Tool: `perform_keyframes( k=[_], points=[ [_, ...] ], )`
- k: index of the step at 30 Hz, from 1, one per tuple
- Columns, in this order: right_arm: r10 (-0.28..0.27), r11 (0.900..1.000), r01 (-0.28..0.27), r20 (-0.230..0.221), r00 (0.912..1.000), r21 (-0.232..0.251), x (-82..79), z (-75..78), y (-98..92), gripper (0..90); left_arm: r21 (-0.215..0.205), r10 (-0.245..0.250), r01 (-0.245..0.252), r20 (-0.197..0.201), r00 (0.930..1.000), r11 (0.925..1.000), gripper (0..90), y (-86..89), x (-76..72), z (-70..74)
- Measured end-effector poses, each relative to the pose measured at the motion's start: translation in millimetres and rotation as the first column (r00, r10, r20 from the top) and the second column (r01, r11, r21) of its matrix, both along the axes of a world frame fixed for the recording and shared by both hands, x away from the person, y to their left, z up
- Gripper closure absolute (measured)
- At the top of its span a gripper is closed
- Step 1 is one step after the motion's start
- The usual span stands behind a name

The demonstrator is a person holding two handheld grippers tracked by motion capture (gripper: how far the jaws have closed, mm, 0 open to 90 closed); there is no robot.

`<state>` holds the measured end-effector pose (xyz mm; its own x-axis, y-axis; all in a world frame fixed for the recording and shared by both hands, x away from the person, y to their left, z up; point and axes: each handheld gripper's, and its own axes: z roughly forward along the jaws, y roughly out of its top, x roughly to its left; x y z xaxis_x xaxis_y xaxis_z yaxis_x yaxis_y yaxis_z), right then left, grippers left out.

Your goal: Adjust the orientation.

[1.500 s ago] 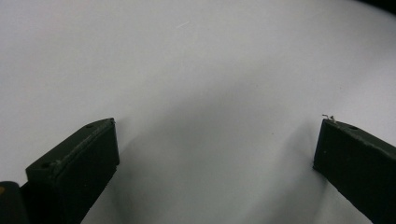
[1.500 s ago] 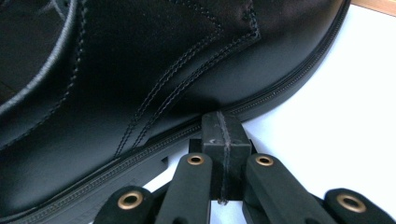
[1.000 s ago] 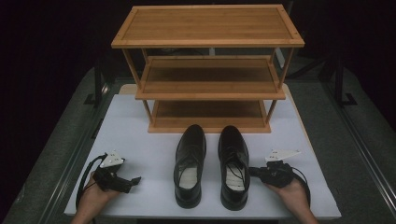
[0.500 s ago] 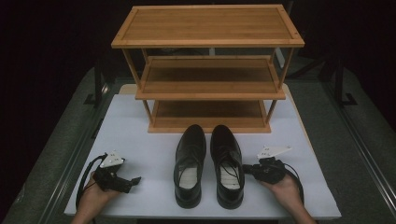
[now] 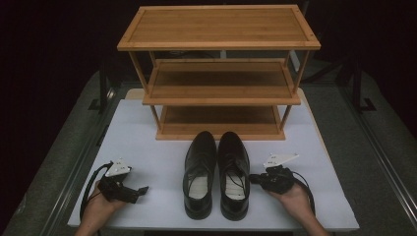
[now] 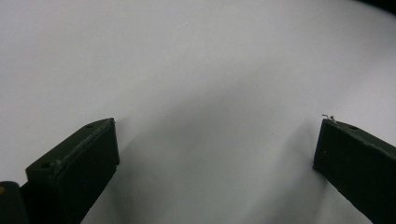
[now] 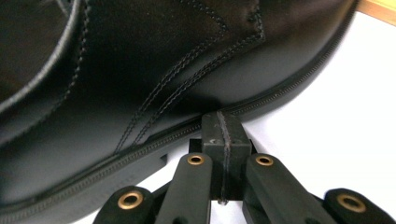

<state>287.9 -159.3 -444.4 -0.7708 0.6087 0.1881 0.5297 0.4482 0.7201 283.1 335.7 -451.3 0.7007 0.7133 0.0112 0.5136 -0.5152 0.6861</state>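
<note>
the right gripper (image 5: 256, 179), jaws pressed together, sets its tips against the outer side of the right-hand black leather lace-up shoe (image 5: 233, 174), which stands just beside its mate (image 5: 199, 174) on the white table (image 5: 147, 147) before the three-tier wooden shoe rack (image 5: 220, 73). the step looks like nudging the pair together; next likely calls for opening to grip a shoe. the left gripper (image 5: 140, 191) rests well apart, jaws spread.

This looks like a lab or recording studio rather than a home. A white table (image 5: 147, 147) stands under even light with black darkness all around, dark stand legs (image 5: 361, 93) rising at its sides from a grey floor (image 5: 364, 147). A bare wooden shoe rack (image 5: 219, 73) and one pair of black shoes (image 5: 216, 172) sit staged on it.
</note>
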Motion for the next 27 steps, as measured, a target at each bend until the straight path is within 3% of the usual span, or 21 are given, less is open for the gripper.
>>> perform_keyframes(
  k=[11,18,22,25,27],
  points=[
    [0.038,0.999,-0.038,0.006,0.9993,-0.002,-4.5,-0.4,7.9,89.6,-0.001,0.0,0.0,0.001,1.0,1.0,0.0,-0.1,-0.1,0.0],
    [-0.001,1.0,0.0,0.008,1.0,0.025,-1.9,2.2,-0.8,75.5,-0.006,0.005,-0.005,-0.002,1.0,1.0,0.0,0.3,0.0,1.1],
    [-0.044,0.999,0.044,0.012,0.999,0.017,0.1,6.8,-7.1,62.1,-0.032,0.001,-0.002,-0.018,0.9998,0.9995,0.1,-1.7,-1.2,4.5],
    [-0.061,0.998,0.061,0.002,0.9981,0.021,1.3,9.5,-10.8,56.4,-0.053,-0.025,0.025,-0.007,0.9997,0.9983,11.7,-5.9,-3.4,11.2],
    [-0.069,0.997,0.069,0.004,0.9976,0.022,0.8,12.3,-11.5,52.3,-0.077,-0.029,0.029,0.005,0.9996,0.9966,14.1,-9.8,-3.8,17.1]
  ],
)
